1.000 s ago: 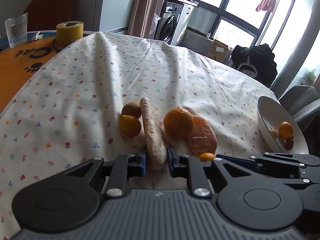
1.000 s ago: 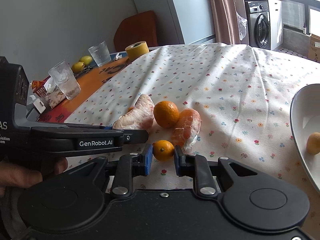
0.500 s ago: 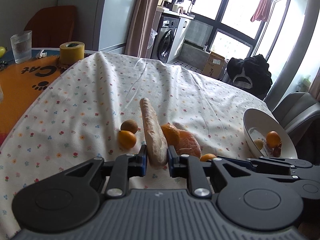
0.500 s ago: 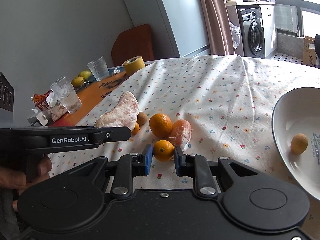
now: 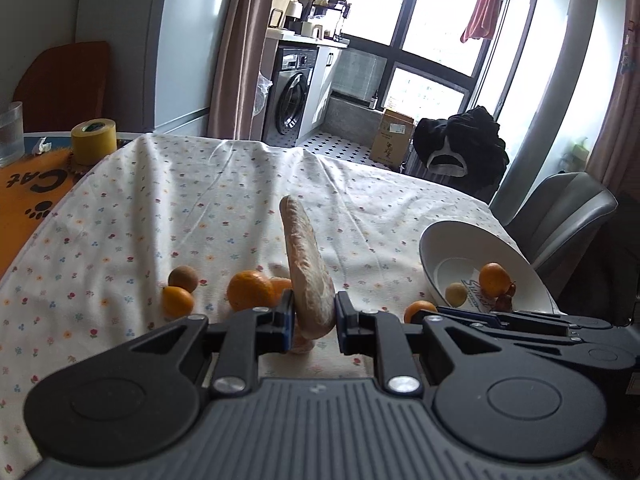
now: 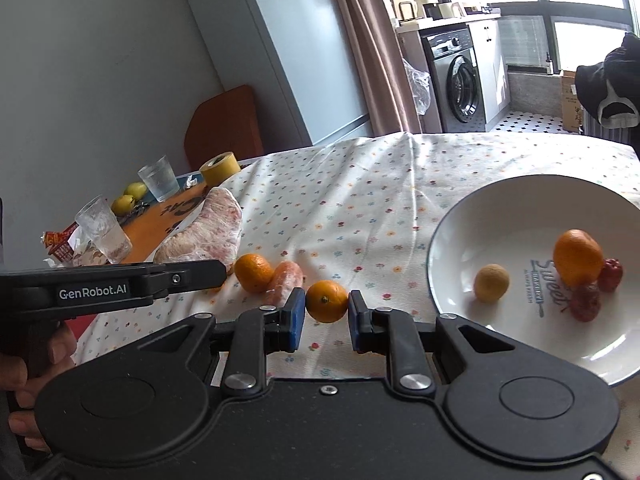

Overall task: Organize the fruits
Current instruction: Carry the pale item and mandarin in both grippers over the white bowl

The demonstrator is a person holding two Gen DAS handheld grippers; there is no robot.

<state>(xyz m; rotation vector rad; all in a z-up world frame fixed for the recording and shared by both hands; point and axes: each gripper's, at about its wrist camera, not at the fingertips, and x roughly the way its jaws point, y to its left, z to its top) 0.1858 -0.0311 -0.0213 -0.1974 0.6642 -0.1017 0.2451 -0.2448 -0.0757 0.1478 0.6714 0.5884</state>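
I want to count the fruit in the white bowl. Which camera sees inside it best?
The right wrist view: the white bowl faces the camera, showing an orange, a small tan fruit and two red fruits. The left wrist view shows the bowl side-on, its contents partly hidden behind the right tool.

we list: white tablecloth [image 5: 208,208] with small multicoloured flowers; white bowl [image 6: 500,216], blue lettering; orange mandarin [image 6: 327,301]; yellow tape roll [image 5: 94,141]; black grippers, blue pads [image 6: 295,317]
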